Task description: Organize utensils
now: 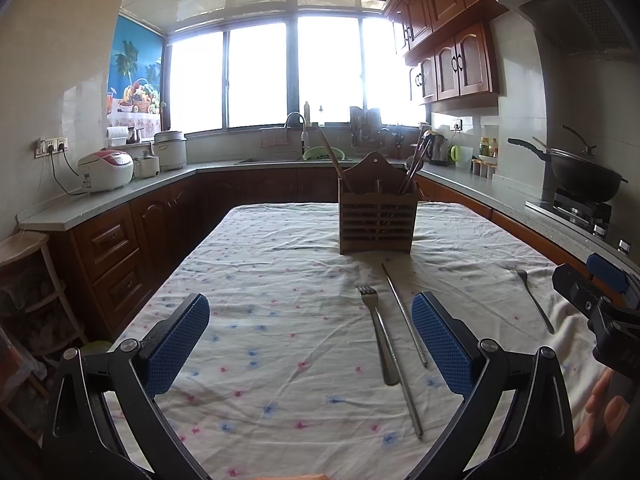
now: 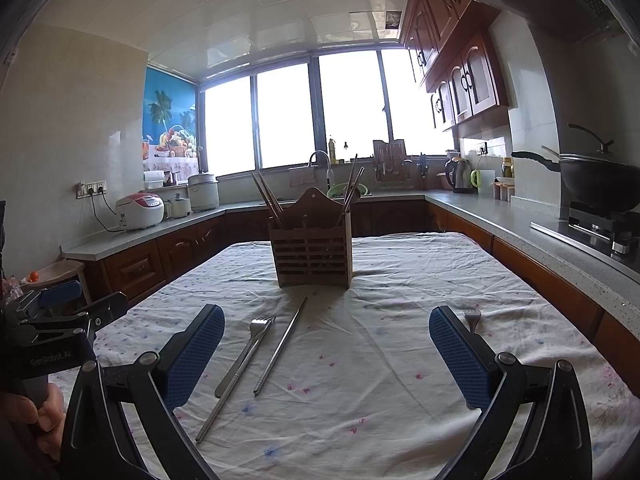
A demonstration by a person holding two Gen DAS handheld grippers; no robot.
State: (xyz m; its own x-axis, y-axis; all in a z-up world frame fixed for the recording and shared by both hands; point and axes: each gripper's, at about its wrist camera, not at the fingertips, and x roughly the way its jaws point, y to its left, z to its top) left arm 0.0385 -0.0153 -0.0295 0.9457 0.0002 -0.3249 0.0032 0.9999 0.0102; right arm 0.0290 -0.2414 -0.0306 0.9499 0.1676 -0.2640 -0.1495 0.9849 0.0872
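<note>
Nearest the lens, the left gripper [image 1: 310, 344] and the right gripper [image 2: 326, 356] both stand spread wide and empty above the flower-printed white tabletop [image 1: 280, 280]. Loose metal utensils lie in front of the slatted brown wooden utensil holder [image 1: 376, 216]: a steel fork [image 1: 378, 336] beside two thin steel chopsticks [image 1: 404, 316], and a second steel fork [image 1: 534, 300] well to the holder's right. Wooden chopsticks [image 2: 268, 196] already stand in the holder, so I judge the sorting partly done, with four pieces left.
</note>
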